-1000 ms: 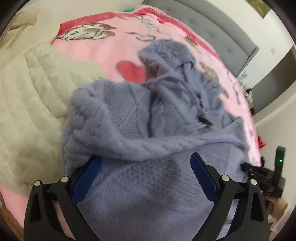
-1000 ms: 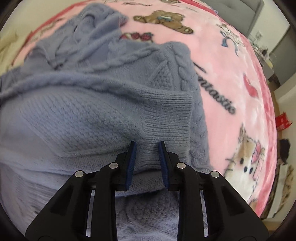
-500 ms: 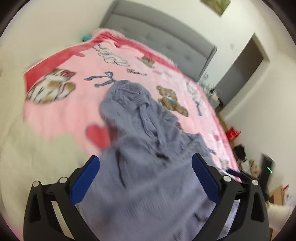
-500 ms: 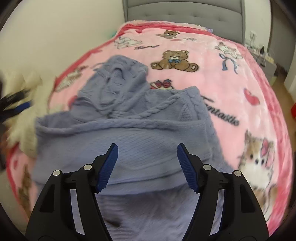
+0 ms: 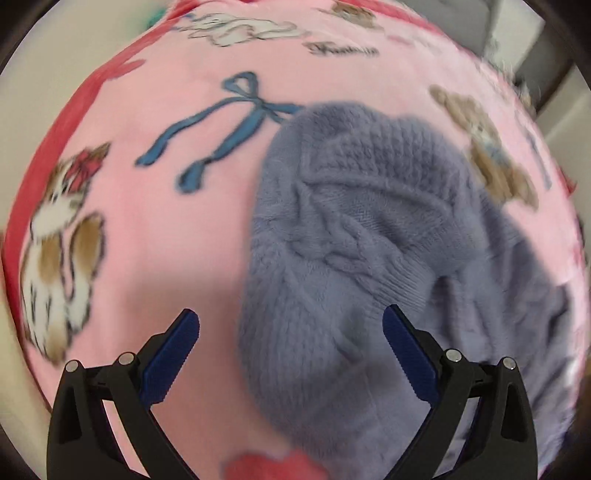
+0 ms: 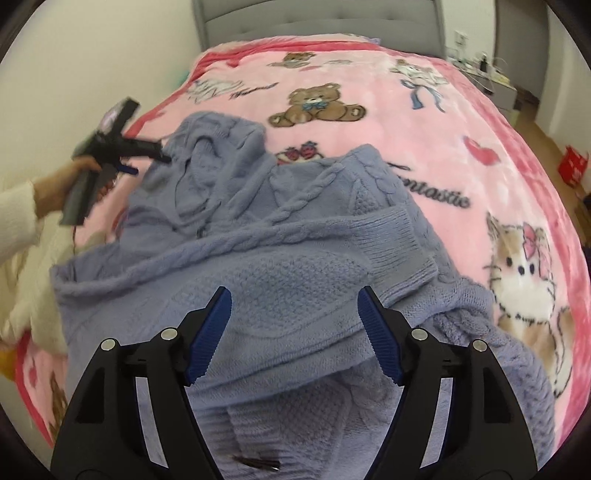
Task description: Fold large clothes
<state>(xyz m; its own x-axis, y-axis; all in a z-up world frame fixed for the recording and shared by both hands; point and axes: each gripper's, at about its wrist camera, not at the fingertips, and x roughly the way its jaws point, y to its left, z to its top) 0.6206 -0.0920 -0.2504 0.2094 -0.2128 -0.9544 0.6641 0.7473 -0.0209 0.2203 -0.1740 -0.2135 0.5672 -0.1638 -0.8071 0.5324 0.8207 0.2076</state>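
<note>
A lavender cable-knit hooded sweater (image 6: 280, 258) lies partly folded on the pink blanket, its bottom part turned up over the body. Its hood (image 5: 351, 206) fills the left wrist view, lying flat on the blanket. My left gripper (image 5: 290, 325) is open and empty, hovering over the hood's near edge. It also shows in the right wrist view (image 6: 147, 153), held at the hood's left side. My right gripper (image 6: 295, 308) is open and empty above the folded-up part of the sweater.
The pink blanket (image 6: 424, 122) with bears, cats and bows covers the bed. A grey headboard (image 6: 314, 18) stands at the far end. A cream quilt (image 6: 26, 295) lies at the left edge. A bedside table and wooden floor are at the right.
My right gripper opened, let go of the sweater's edge and pulled back. My left gripper moved forward from the sweater's body to the hood, staying open.
</note>
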